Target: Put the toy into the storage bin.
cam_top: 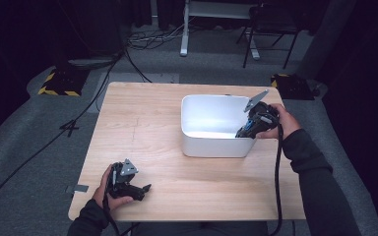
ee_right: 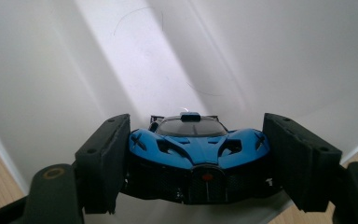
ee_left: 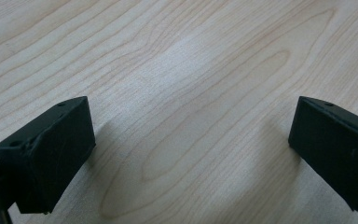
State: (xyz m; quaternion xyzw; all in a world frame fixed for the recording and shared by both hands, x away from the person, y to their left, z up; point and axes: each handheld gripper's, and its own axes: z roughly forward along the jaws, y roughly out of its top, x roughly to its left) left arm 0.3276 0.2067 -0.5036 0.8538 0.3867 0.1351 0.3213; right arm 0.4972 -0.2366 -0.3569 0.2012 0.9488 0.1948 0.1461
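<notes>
The right tongs (ee_right: 193, 163) pinched a blue toy sports car (ee_right: 198, 156) over the white plastic bin (cam_top: 211, 142), unreleased, while the left tongs (ee_left: 186, 154) rested spread.

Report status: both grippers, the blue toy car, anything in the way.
Left gripper open, low over the wooden table. Right gripper shut on the blue toy car, inside the white plastic bin. Nothing in the way.

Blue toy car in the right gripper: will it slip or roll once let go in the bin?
The blue toy car looks rigid and glossy, so the right gripper, clamping its sides, could slip. It probably rolls on the white bin's smooth floor. Likely light.
</notes>
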